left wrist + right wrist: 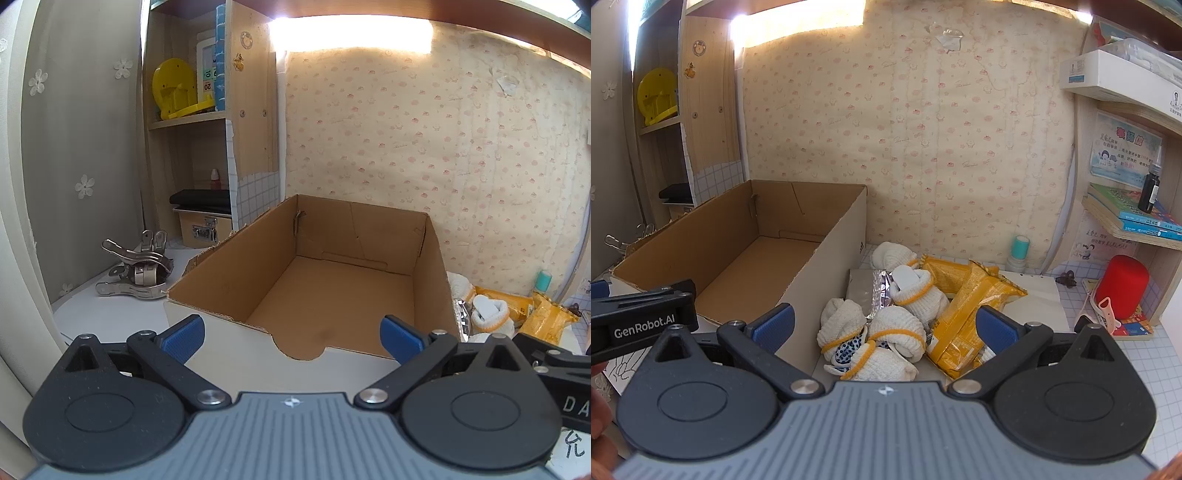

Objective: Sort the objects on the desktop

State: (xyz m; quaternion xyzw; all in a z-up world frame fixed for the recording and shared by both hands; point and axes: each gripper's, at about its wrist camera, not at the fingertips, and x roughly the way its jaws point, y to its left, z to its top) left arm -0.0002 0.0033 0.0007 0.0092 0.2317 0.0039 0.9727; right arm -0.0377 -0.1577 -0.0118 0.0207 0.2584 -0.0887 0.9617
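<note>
An open, empty cardboard box stands on the desk; it also shows in the right wrist view. My left gripper is open and empty, at the box's near edge. My right gripper is open and empty, just above a pile of rolled white gloves with yellow cuffs right of the box. Yellow snack packets and a silver foil packet lie in the same pile. The gloves and packets show at the right of the left wrist view.
Metal clips lie left of the box. A shelf unit with a yellow item stands at back left. At right are a red cylinder, a teal-capped bottle, books and a dark bottle.
</note>
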